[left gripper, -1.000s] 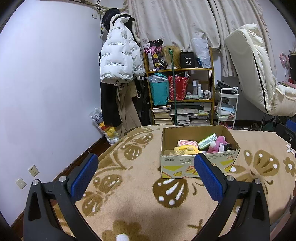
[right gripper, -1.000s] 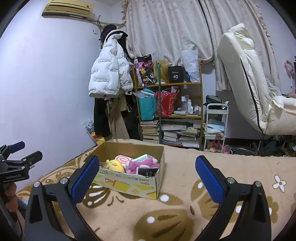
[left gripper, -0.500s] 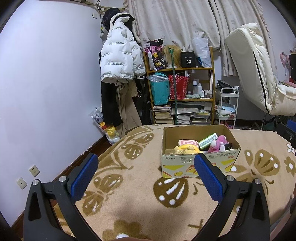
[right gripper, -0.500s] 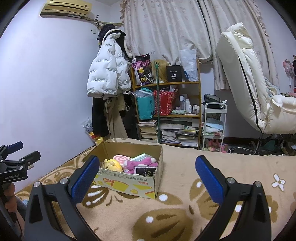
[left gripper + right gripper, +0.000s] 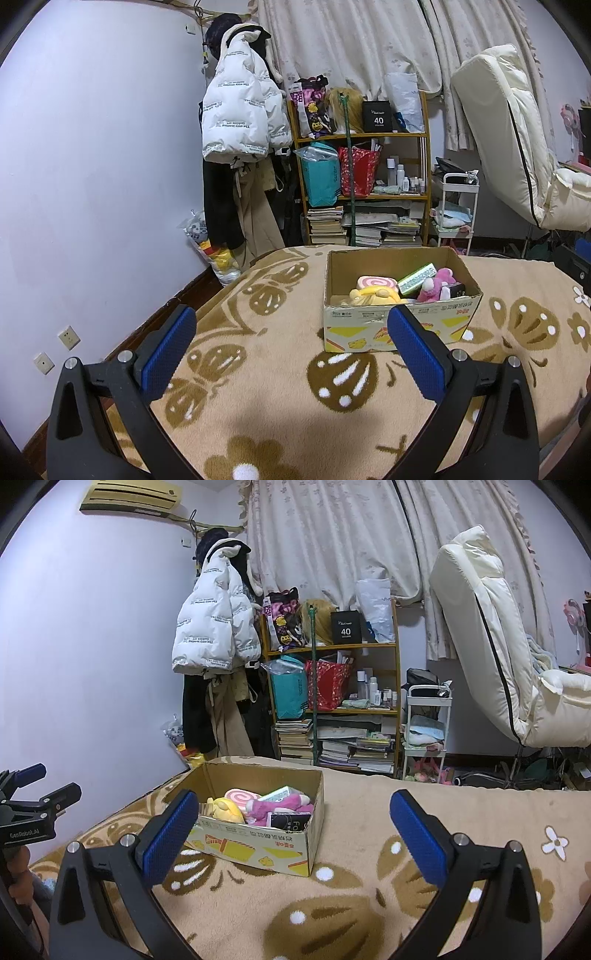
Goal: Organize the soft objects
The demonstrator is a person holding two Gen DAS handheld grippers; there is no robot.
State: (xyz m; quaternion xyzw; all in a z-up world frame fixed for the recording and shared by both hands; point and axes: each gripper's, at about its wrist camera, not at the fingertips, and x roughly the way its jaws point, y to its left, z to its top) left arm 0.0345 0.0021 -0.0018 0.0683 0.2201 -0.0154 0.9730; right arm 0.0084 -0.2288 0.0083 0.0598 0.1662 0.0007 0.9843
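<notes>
The right wrist view takes in the air conditioner (image 5: 131, 497) high on the wall above the cardboard box (image 5: 258, 843), and at its left edge the left gripper (image 5: 35, 788) seen from the side, well to the left of the box, with part of the hand holding it below. The left wrist view shows neither of these; it shows two wall sockets (image 5: 69, 336) low on the wall, left of the box (image 5: 397, 325), and more of the blanket (image 5: 266, 387) in front of it.

The box stands open-topped on the brown-patterned blanket (image 5: 369, 904). Inside it lie the soft objects: a yellow plush toy (image 5: 373, 296) toward the near wall, a pink swirl cushion (image 5: 376, 283) just behind it, a pink plush toy (image 5: 436, 286) to the right, and a green packet (image 5: 416, 278) propped tilted between cushion and pink toy. From the right wrist view the same yellow toy (image 5: 227, 808), swirl cushion (image 5: 242, 798) and pink toy (image 5: 282, 805) show, with a dark small carton (image 5: 290, 821) against the box's near wall.

The left gripper (image 5: 291, 334) hangs released above the blanket in front of the box, its blue pads (image 5: 168, 354) spread wide with nothing between them. The right gripper (image 5: 291, 814) is likewise released and empty, to the right of the box.

Behind the box stands a bookshelf (image 5: 364, 177) with bags and stacked books.
</notes>
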